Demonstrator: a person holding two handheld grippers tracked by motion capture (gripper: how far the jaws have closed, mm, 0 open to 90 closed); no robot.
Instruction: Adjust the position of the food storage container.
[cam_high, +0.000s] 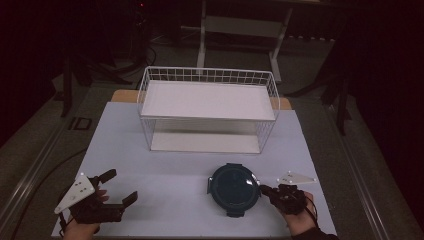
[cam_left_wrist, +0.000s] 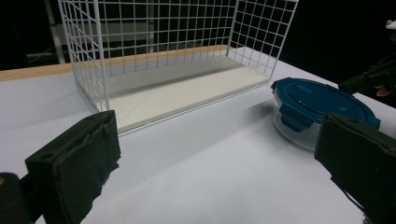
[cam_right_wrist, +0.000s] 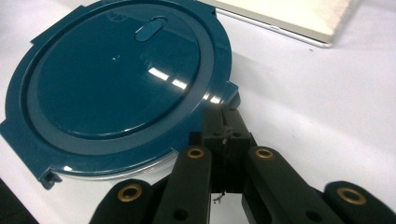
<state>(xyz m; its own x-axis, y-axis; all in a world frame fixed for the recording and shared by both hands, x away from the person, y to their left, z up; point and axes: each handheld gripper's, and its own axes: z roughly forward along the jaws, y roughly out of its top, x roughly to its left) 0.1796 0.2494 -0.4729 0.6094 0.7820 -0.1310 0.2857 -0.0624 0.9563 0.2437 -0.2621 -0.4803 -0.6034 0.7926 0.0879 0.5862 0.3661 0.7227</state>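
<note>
- A white counter (cam_high: 165, 165) carries a white wire basket rack (cam_high: 207, 107) toward its far side, with a flat white shelf on top and a white board at its base.
- Nearer the person, right of centre, sits a round clear container (cam_high: 234, 189) closed with a dark blue lid (cam_right_wrist: 116, 79); latch tabs stick out at the lid's edge, and an oval vent shows near its rim in the right gripper view.
- The container stands apart from the rack, in front of its right half.
- The left gripper (cam_high: 117, 187) is held at the near left corner of the counter, well apart from the container. Its fingers (cam_left_wrist: 77, 163) are spread wide with nothing between them; in the left gripper view the rack and the container show through the gap.
- The right gripper (cam_high: 265, 190) is held at the near right, its tip at the container's right edge. In the right gripper view its fingers (cam_right_wrist: 226, 135) are pressed together, their tips at one of the lid's side tabs; whether they pinch the tab or just touch it cannot be told.
- A grey three-cornered plate tops each gripper, and a hand holds each from the counter's near edge.
</note>
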